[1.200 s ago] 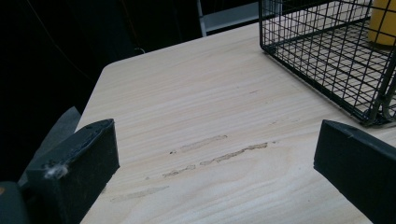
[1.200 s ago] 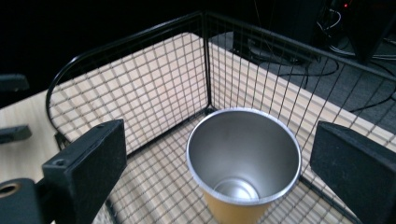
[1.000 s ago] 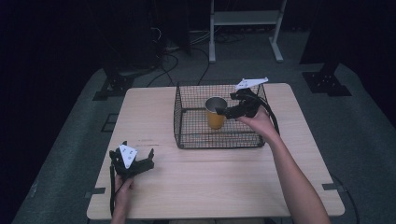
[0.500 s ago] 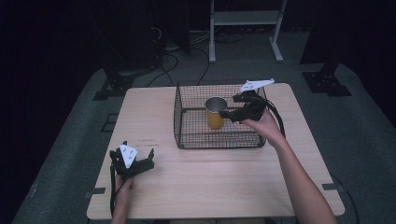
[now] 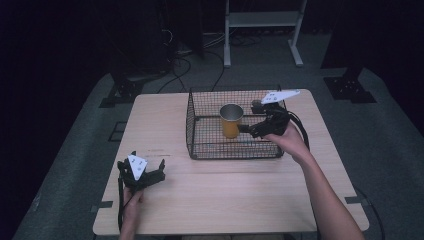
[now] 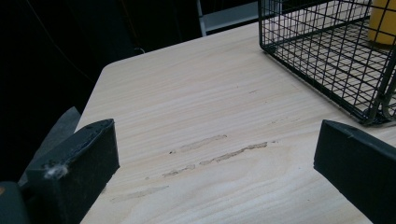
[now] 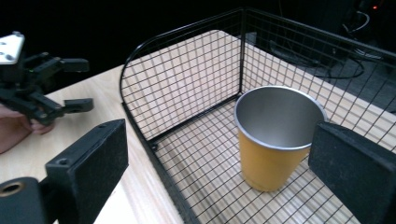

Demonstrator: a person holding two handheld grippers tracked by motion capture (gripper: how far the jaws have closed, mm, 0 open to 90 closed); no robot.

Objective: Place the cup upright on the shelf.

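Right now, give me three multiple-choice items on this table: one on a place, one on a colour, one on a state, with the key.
1. Where does the cup stand?
A. Inside the wire basket
B. On the bare table beside the left gripper
C. On the floor

2. What colour is the cup's outer wall?
A. Blue
B. Orange-yellow
C. White

3. How do the jaws of the right gripper stand?
A. Shut on the cup
B. Shut on the basket's rim
C. Open, holding nothing

Key: A, the right gripper view shows the cup upright on the basket's mesh floor; B, its wall is orange-yellow below a metal rim; C, both jaws stand wide apart, clear of the cup.
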